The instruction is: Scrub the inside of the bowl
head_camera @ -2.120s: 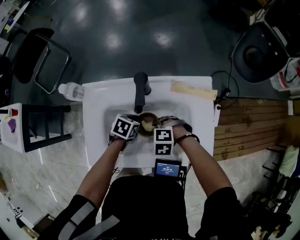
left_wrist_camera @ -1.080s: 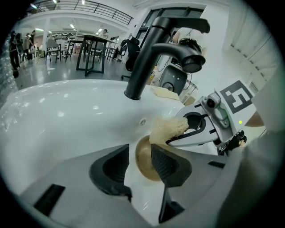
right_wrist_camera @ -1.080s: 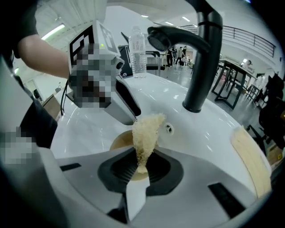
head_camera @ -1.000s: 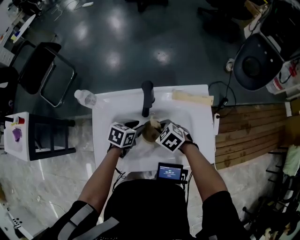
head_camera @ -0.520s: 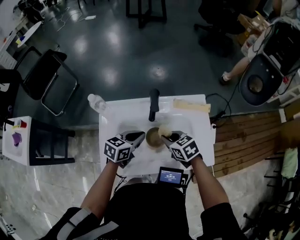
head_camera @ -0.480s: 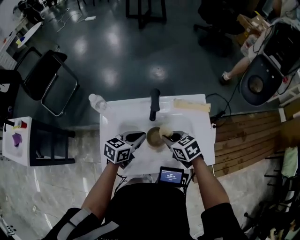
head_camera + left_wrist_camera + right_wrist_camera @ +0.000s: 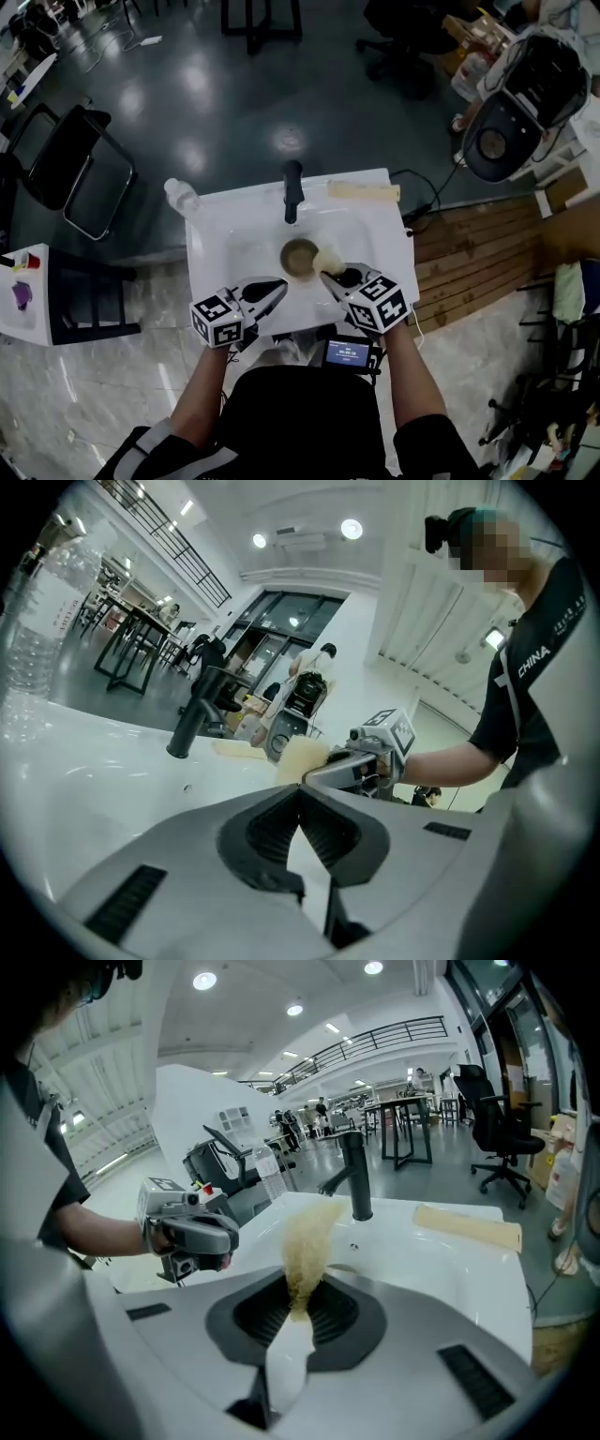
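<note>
The bowl (image 7: 299,255) stands upright in the basin of the white sink (image 7: 211,267), just in front of the black faucet (image 7: 292,187). Neither tool touches it.

Left gripper (image 7: 277,284): positioned at the near left edge of the sink, pointing across toward the bowl but well short of it. Its own view shows the left gripper's jaws clenched together with nothing between them (image 7: 301,792).

Right gripper (image 7: 330,275): positioned at the near right of the basin. Its jaws are clamped on a yellow sponge (image 7: 327,260), which from above lies just beside the bowl's right rim (contact with the rim cannot be judged from that angle). In the right gripper's own view (image 7: 298,1309), the sponge (image 7: 309,1232) stands up out of the jaw tips, with the faucet (image 7: 354,1176) behind it.

A clear plastic bottle (image 7: 183,197) lies at the far left corner of the sink. A beige strip (image 7: 363,191) lies on the far right ledge. A small lit screen (image 7: 347,353) sits at the person's waist.
</note>
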Motion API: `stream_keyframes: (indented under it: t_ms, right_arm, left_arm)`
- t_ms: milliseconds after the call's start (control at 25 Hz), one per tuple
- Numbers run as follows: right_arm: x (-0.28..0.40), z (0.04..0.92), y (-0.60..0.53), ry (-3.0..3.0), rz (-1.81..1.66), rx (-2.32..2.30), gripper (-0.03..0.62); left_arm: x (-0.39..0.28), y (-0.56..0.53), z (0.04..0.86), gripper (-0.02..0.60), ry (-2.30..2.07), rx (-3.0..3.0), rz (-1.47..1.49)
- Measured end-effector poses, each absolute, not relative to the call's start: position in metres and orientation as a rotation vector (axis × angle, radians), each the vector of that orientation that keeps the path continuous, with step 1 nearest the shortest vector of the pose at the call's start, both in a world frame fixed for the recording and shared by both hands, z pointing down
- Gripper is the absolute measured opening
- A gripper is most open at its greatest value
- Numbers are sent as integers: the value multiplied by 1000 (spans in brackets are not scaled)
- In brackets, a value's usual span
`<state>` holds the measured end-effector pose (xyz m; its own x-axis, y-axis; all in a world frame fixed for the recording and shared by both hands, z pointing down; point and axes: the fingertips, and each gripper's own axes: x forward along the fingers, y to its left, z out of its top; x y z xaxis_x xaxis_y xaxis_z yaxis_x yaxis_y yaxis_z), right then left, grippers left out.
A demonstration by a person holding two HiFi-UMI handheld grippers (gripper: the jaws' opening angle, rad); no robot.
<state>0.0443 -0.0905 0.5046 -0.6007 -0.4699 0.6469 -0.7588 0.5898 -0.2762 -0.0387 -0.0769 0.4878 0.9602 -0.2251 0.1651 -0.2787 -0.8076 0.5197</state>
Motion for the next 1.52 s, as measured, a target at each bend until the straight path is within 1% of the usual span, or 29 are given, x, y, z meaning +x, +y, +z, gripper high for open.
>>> stream_keyframes:
  t_ms: [360,680,920,1200,1520]
  right_arm:
    - [62,490,-48,-2299,595,1022,40]
    - [117,479,26,-2345,576,1154,40]
    - [142,475,92,-2395,525,1176,40]
    - [158,463,163,-2461,482,1143,40]
    - [153,443,210,-2512,445,1083,40]
  left_arm:
    - [-27,-36,474,3,-406,2589,112]
    - [20,25,472,3,-563,2563,242]
    - [53,106,466,3,-596,2587,255]
    - [62,187,461,3,-689,2567,246]
    - [61,246,456,3,-744,2537,229]
